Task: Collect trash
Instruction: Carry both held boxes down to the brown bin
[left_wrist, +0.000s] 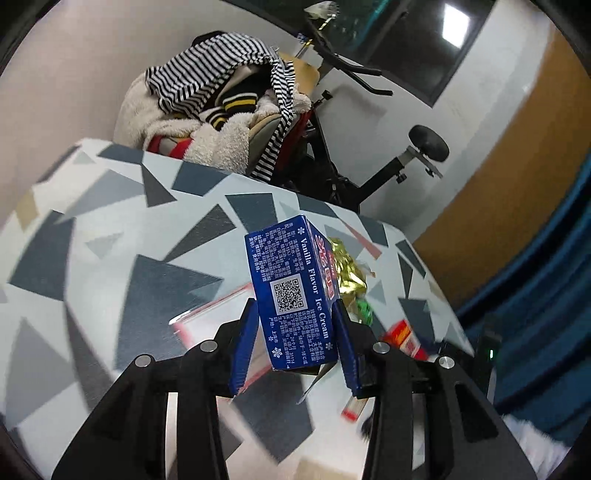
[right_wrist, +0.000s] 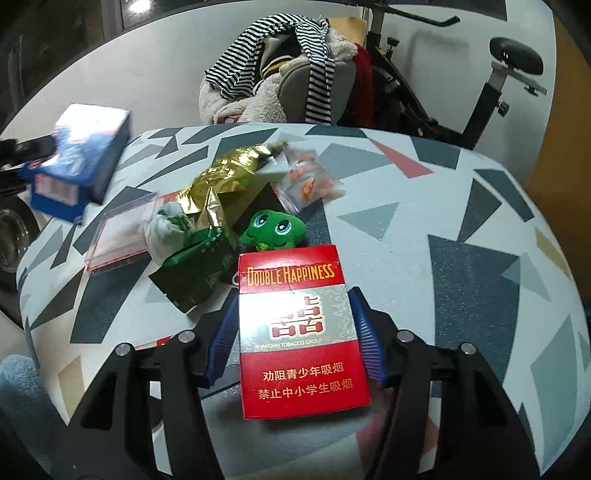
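- Between the left gripper's (left_wrist: 295, 332) blue pads sits the carton (left_wrist: 295, 291), a blue ice-cream box lifted clear of the table (left_wrist: 110, 229) and tilted, its top leaning toward 11 o'clock; the pads press its two narrow sides low down, so this tool is clamped on it.
- Thin card and probably empty, the carton should be very light but easy to crush; a hold across the narrow sides near a folded edge looks safest, with gentle pressure only.
- At 6 o'clock in the right wrist view, the pack (right_wrist: 301, 339), a red cigarette box, stands between the right gripper's (right_wrist: 295, 332) pads, which touch both long sides; that tool grips it. Whether it is off the table I cannot tell.
- Stiffer than the carton for its size, the pack has glossy faces that may slip, so a hold at mid-height on the sides seems right.
- Just beyond the pack, at 11 o'clock, lies the rest of the litter: gold foil (right_wrist: 229, 177), a green wrapper (right_wrist: 195, 266), a white wad (right_wrist: 166, 229), a clear sachet (right_wrist: 306, 184) and a clear tray (right_wrist: 118, 229). Foil and wrappers are limp and will crumple; pinch them at a raised fold.
- Touching the pack's top edge is a green plush (right_wrist: 273, 230), soft, and perhaps not trash.
- Past the table's far edge, at 12 o'clock, a chair carries heaped clothes (right_wrist: 280, 66), with an exercise bike (right_wrist: 480, 74) at 1 o'clock.
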